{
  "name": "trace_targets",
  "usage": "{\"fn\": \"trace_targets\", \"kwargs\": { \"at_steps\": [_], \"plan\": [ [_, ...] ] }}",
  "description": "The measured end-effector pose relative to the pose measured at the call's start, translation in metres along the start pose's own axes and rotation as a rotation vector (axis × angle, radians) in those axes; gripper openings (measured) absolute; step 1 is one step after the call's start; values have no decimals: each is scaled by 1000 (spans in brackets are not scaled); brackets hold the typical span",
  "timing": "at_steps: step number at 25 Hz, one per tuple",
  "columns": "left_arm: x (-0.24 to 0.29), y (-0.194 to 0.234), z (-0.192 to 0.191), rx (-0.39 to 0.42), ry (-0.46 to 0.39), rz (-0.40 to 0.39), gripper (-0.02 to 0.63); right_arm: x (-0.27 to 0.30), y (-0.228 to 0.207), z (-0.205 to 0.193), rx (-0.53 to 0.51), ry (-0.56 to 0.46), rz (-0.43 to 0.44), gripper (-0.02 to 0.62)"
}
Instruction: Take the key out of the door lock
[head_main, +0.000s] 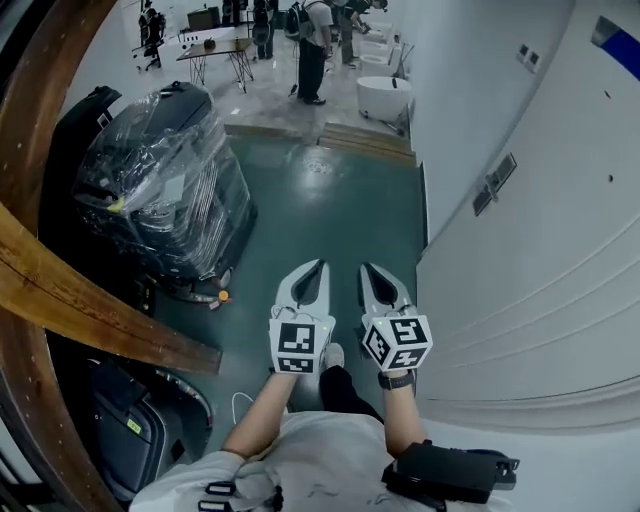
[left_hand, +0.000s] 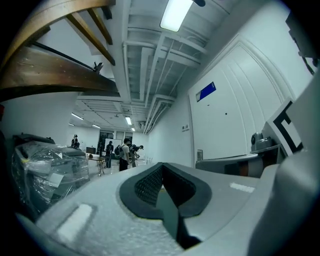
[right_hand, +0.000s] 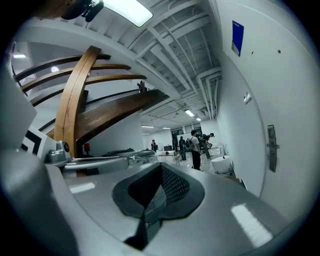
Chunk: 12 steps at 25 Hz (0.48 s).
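My left gripper (head_main: 318, 268) and right gripper (head_main: 366, 268) are held side by side at waist height over the green floor (head_main: 330, 210), pointing forward. Both are shut with nothing between the pads. The white door (head_main: 540, 230) stands to my right, a short way from the right gripper. Its metal handle plate (head_main: 495, 185) shows further along, and the same handle plate (right_hand: 271, 147) appears at the right of the right gripper view. No key can be made out at this distance. In their own views the left gripper (left_hand: 162, 167) and right gripper (right_hand: 161, 167) have their jaws together.
A plastic-wrapped machine (head_main: 165, 180) stands on the left, under curved wooden stair beams (head_main: 60, 290). Ahead are a low step (head_main: 340, 135), a white tub (head_main: 385, 97), a table (head_main: 215, 50) and several people (head_main: 313, 50). A blue sign (right_hand: 237, 36) hangs high on the right wall.
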<state>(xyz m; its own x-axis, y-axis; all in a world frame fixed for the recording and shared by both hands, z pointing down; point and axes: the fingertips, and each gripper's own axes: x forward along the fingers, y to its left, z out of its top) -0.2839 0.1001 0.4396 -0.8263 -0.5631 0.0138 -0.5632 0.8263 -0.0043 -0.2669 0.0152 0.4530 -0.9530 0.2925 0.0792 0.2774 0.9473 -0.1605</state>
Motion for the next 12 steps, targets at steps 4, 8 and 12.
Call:
{"fn": "trace_targets", "kwargs": {
  "at_steps": [4, 8, 12],
  "plan": [
    [83, 16, 13, 1, -10, -9, 0, 67, -48, 36, -34, -45, 9, 3],
    [163, 30, 47, 27, -50, 4, 0, 125, -96, 86, -55, -103, 22, 3],
    [214, 29, 56, 33, -52, 13, 0, 158, -139, 106, -30, -117, 37, 4]
  ]
}}
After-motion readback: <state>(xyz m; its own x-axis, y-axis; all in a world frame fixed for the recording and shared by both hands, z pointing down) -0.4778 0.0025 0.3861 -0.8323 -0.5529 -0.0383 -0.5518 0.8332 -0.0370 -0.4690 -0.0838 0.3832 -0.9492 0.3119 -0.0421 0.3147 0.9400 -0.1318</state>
